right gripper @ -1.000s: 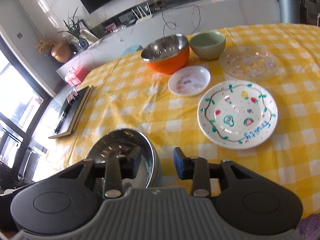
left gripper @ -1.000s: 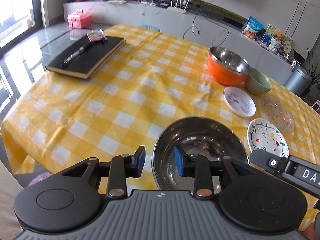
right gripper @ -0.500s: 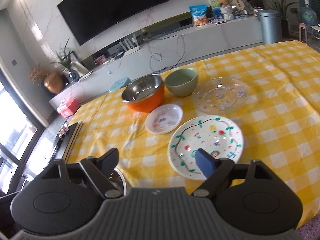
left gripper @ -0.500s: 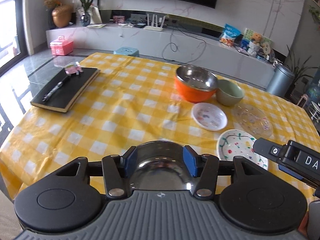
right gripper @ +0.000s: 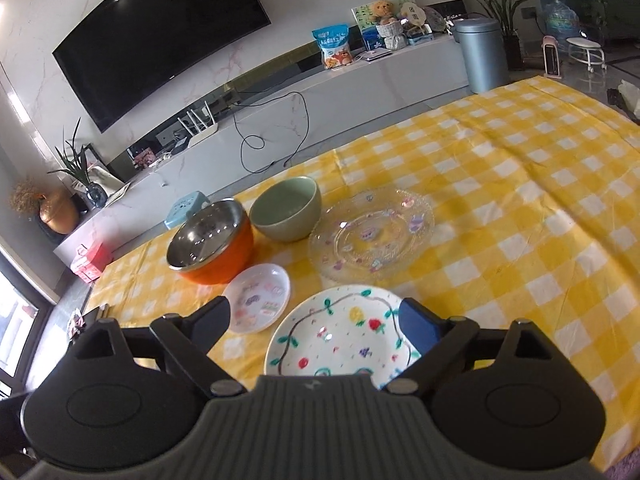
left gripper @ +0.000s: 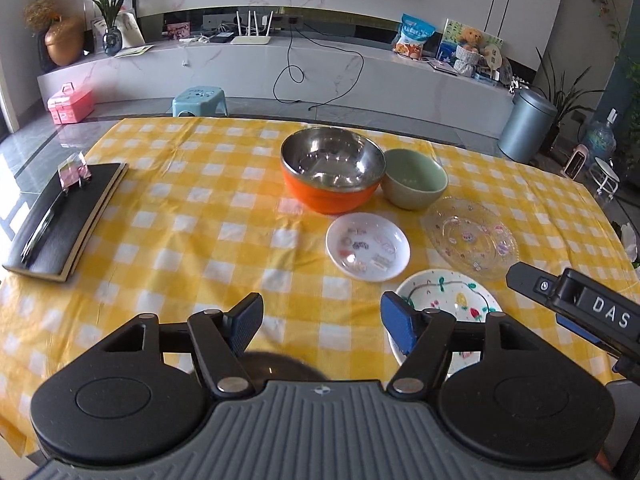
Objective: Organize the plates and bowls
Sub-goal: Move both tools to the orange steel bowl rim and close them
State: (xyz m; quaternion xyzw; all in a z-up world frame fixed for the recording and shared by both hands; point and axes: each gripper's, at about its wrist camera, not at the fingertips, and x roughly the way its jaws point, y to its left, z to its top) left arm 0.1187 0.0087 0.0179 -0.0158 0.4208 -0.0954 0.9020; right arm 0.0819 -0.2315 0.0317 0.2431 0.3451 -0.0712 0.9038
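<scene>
My left gripper [left gripper: 322, 324] hangs over the near part of the yellow checked table, its jaws opening with nothing between them. Only a dark sliver of the steel bowl [left gripper: 276, 366] shows under its fingers. My right gripper [right gripper: 316, 320] stands open just above the painted plate [right gripper: 340, 336], touching nothing. Beyond lie a small white plate [right gripper: 258, 296] and a clear glass plate [right gripper: 372, 236]. At the back, an orange bowl with a steel lining [left gripper: 332, 172] stands next to a green bowl [left gripper: 414, 178].
A black notebook [left gripper: 64, 220] with a pen lies at the table's left edge. The tablecloth [right gripper: 540, 208] stretches bare to the right of the glass plate. Behind the table are a blue stool [left gripper: 199, 100] and a long TV counter.
Both grippers had a finger inside the steel bowl; their jaws have spread wide and they have drawn back. The bowl has slipped almost out of both views.
</scene>
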